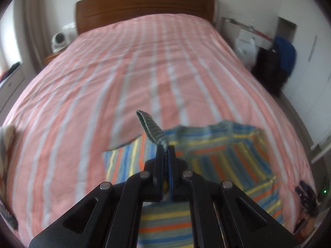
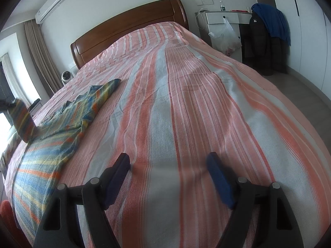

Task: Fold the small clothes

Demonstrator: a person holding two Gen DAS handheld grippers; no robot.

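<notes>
Nearest us, our left gripper (image 1: 164, 147) pinches the green cuff (image 1: 152, 129) of the striped sweater (image 1: 227, 157); only the left wrist view shows this grip. Our right gripper (image 2: 168, 163) hangs spread and empty, tilted down over the bedspread (image 2: 186, 103). The sweater lies left, the headboard (image 2: 128, 26) beyond.

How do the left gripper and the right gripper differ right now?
The left gripper is shut on the striped sweater's cuff; the right gripper is open and empty. The left one lifts knit fabric; the right one hangs over bare bedspread. Both have black frames and blue pads.
</notes>
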